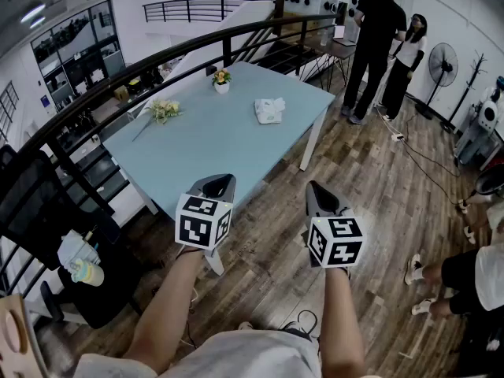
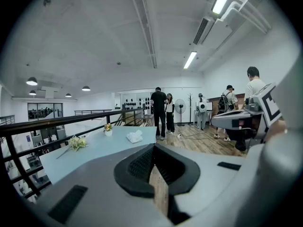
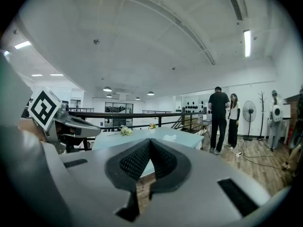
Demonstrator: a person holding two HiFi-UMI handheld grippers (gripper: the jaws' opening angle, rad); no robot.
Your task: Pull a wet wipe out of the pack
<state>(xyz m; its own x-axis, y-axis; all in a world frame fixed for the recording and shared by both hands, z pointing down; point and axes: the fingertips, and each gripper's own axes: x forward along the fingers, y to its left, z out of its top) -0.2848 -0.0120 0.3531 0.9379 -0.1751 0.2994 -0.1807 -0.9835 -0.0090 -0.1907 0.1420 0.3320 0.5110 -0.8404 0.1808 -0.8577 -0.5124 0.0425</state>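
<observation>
Head view: the task appears to be at the approach step. The wet wipe pack, white and soft-looking, lies on the smooth pale-blue worktop at upper centre. It is well apart from the left gripper and right gripper.

Left gripper view: jaws pressed together, empty; black ribbed pads.

Right gripper view: jaws likewise together, empty. The next move likely calls for closing in and spreading one gripper's jaws.
</observation>
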